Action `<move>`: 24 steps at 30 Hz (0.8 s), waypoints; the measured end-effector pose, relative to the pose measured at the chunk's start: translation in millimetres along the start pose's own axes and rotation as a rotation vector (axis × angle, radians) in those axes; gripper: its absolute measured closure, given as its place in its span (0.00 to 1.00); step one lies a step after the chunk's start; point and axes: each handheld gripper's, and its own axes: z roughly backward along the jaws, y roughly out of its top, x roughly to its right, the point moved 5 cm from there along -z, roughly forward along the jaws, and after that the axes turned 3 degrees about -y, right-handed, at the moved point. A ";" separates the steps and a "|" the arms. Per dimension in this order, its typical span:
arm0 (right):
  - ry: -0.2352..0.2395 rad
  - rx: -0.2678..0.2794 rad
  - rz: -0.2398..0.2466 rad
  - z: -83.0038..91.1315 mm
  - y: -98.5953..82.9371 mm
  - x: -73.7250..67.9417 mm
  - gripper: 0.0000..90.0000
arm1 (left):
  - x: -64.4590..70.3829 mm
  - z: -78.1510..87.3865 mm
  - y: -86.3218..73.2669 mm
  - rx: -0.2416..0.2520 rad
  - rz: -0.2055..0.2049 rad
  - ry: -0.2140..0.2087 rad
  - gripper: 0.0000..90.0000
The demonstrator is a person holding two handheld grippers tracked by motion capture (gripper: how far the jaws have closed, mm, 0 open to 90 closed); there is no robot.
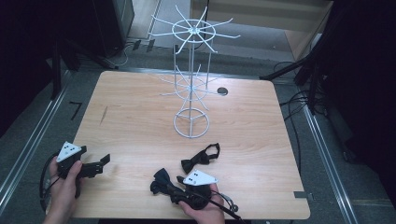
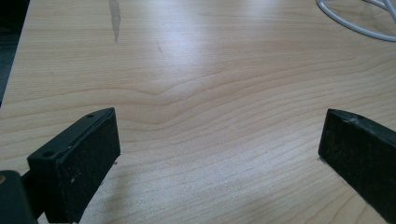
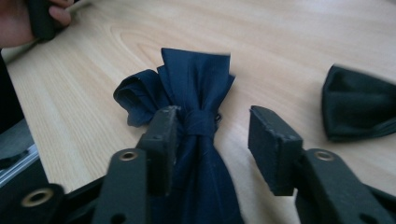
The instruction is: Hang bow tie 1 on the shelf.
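A navy bow tie (image 1: pixel 161 181) lies near the table's front edge. My right gripper (image 1: pixel 176 187) stands open astride it. In the right gripper view the navy bow tie (image 3: pixel 196 88) has its knot between the jaws of that gripper (image 3: pixel 215 125); the left jaw touches the knot and the right jaw stands apart from it. A black bow tie (image 1: pixel 201 157) (image 3: pixel 357 105) with its strap lies just behind and to the right. My left gripper (image 1: pixel 103 163) (image 2: pixel 219 149) rests open over bare wood at the front left, holding nothing.
A white wire display rack (image 1: pixel 191 70) with two tiers of radiating hooks stands on a ring base at the middle of the wooden table (image 1: pixel 252 140). A stretch of that ring base (image 2: pixel 355 28) crosses the left gripper view's top right. A round cable hole (image 1: pixel 222 91) sits behind the rack.
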 end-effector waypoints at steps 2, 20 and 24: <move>0.007 -0.022 0.004 -2.1 -2.2 -0.5 0.63 | 0.0 0.0 0.0 0.000 -0.001 0.000 0.00; -0.023 -0.002 0.055 6.6 -0.9 -0.1 0.86 | 0.0 -0.1 0.0 0.002 0.000 -0.001 0.00; -0.030 0.040 0.055 14.4 5.1 5.2 0.86 | 0.0 -0.1 0.0 0.000 0.000 -0.003 0.00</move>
